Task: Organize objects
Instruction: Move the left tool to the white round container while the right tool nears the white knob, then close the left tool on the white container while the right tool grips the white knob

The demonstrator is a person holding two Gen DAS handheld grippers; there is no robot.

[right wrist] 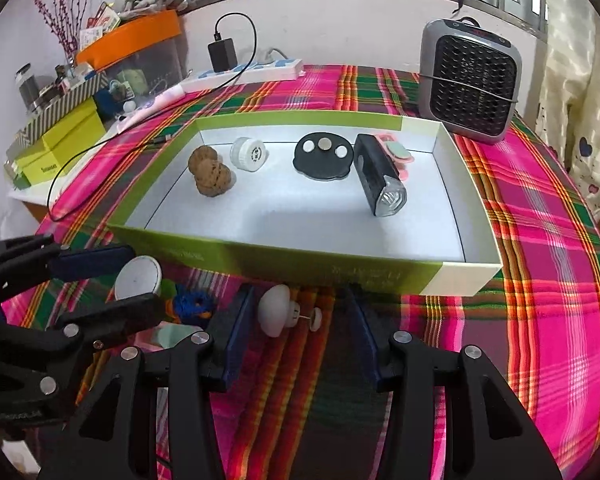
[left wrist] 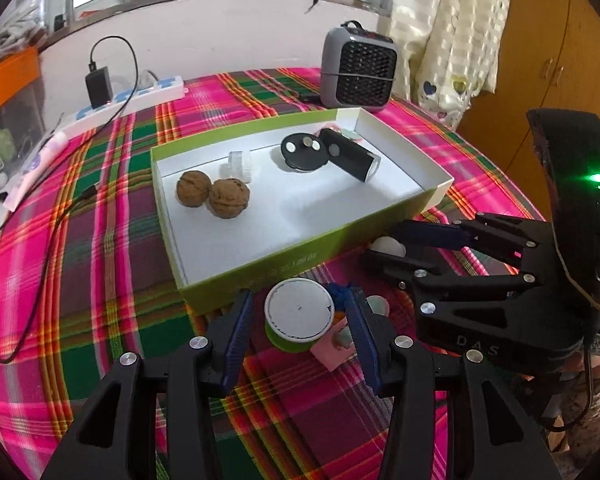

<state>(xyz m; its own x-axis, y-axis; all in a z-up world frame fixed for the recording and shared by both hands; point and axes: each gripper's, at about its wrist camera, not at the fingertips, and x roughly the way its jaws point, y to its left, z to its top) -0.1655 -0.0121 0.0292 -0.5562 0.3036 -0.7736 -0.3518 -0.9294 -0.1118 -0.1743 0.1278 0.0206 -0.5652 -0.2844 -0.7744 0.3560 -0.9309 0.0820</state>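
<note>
My left gripper (left wrist: 299,306) stands open around a green spool with a white top (left wrist: 299,320) on the plaid cloth, with a gap at each pad. A pink block (left wrist: 334,350) and blue yarn (left wrist: 340,294) lie beside it. My right gripper (right wrist: 298,300) is open around a white mushroom-shaped knob (right wrist: 275,314) with a pin, which lies nearer the left finger. Just beyond both stands a green box (right wrist: 300,264). It holds walnuts (right wrist: 210,174), a white cap (right wrist: 249,153), a black disc (right wrist: 323,156) and a flashlight (right wrist: 380,176).
A grey heater (right wrist: 470,80) stands behind the box at the right. A power strip (right wrist: 244,72) with a charger and a long black cable (right wrist: 100,152) lies at the back left. Stacked boxes (right wrist: 64,136) crowd the far left edge.
</note>
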